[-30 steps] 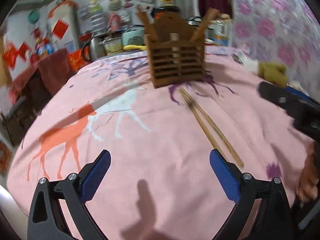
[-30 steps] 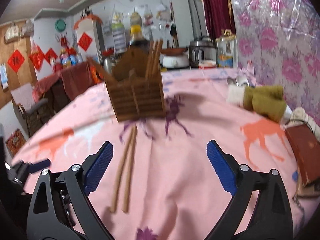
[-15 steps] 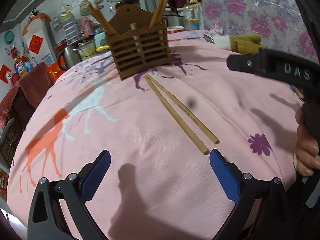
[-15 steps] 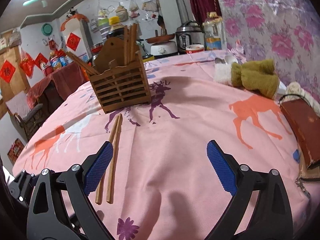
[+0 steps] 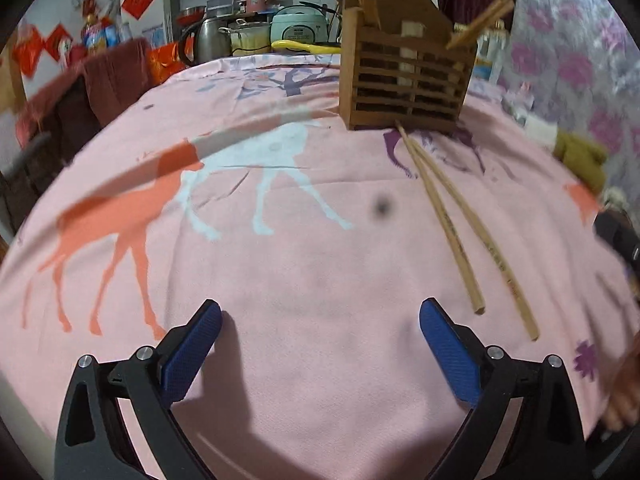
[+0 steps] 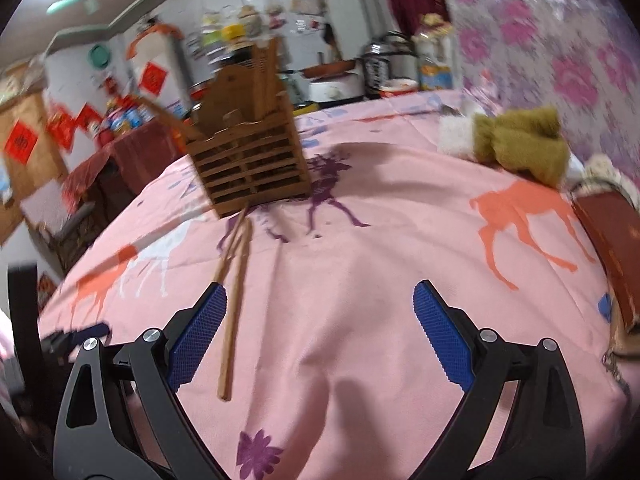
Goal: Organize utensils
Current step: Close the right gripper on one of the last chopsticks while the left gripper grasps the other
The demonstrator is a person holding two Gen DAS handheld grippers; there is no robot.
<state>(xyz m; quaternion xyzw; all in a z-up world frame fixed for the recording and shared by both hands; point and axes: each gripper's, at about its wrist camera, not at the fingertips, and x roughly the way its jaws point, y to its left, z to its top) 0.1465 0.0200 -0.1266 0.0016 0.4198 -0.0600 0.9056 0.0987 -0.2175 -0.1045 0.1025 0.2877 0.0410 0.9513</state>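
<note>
Both grippers gape wide, empty — chopsticks [image 5: 460,220] lie flat on the tablecloth [image 5: 300,280] by the wooden holder [image 5: 404,80]. Right gripper [image 6: 316,320] looks close, probably — pinching one could roll the other away.

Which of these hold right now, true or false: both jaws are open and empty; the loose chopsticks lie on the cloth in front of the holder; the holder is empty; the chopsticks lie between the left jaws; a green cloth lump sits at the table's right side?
1. Both grippers, left and right, have jaws open, holding nothing. True.
2. Two chopsticks lie on the tablecloth in front of the holder. True.
3. The holder is empty. False: sticks stand in it.
4. The chopsticks lie between the left jaws. False: they lie to their right.
5. A green cloth lump sits at the right. True.
</note>
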